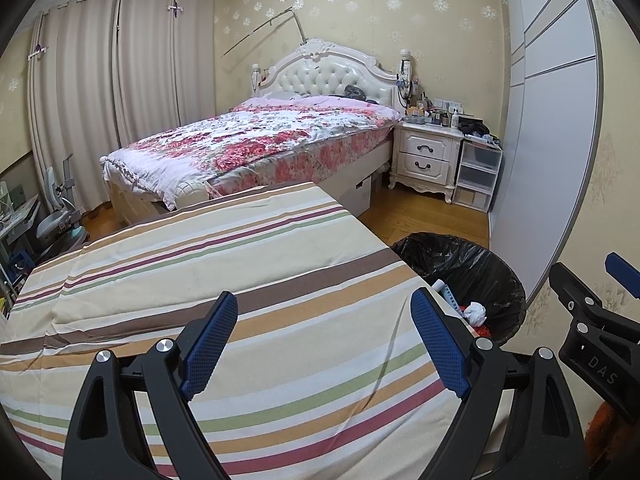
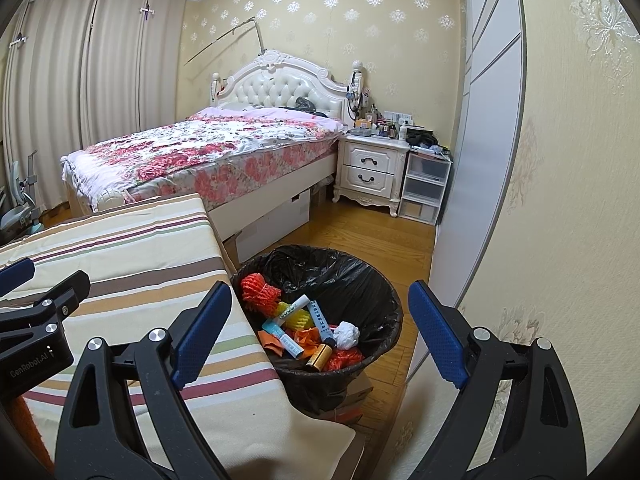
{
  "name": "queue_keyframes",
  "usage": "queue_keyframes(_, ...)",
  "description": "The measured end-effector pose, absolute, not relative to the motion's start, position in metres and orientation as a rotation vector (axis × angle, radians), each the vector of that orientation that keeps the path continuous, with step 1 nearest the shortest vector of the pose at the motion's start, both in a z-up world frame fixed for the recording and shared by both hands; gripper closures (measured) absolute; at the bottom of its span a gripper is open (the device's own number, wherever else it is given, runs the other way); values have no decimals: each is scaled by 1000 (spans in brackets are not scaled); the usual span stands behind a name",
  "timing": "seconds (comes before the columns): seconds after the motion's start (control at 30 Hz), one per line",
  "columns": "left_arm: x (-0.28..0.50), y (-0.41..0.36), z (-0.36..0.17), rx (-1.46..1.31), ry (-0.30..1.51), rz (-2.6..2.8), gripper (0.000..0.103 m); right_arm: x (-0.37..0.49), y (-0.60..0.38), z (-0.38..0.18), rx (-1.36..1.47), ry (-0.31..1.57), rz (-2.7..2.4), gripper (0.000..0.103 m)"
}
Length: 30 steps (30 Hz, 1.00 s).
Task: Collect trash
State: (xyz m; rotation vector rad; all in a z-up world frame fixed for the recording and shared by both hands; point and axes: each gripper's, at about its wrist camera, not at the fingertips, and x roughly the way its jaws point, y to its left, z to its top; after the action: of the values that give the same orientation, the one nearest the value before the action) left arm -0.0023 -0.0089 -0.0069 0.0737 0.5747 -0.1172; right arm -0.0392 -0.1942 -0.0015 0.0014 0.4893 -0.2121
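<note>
A bin lined with a black bag stands on the floor beside the striped table. It holds orange netting, tubes, a syringe, a brown bottle and a crumpled white paper. My right gripper is open and empty, above the bin. My left gripper is open and empty over the striped cloth. The bin shows to its right, with the white paper inside. The right gripper shows at the far right of the left wrist view.
A bed with a floral cover stands behind the table. A white nightstand and plastic drawers stand by a grey wardrobe. The wall is close on the right. Boxes sit under the bin.
</note>
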Motion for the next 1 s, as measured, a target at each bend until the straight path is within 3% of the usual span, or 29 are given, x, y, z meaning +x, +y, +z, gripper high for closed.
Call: queue_keyframes(1.0, 10, 19, -12, 51, 583, -61, 17, -37, -178, -11, -15, 504, -182, 15)
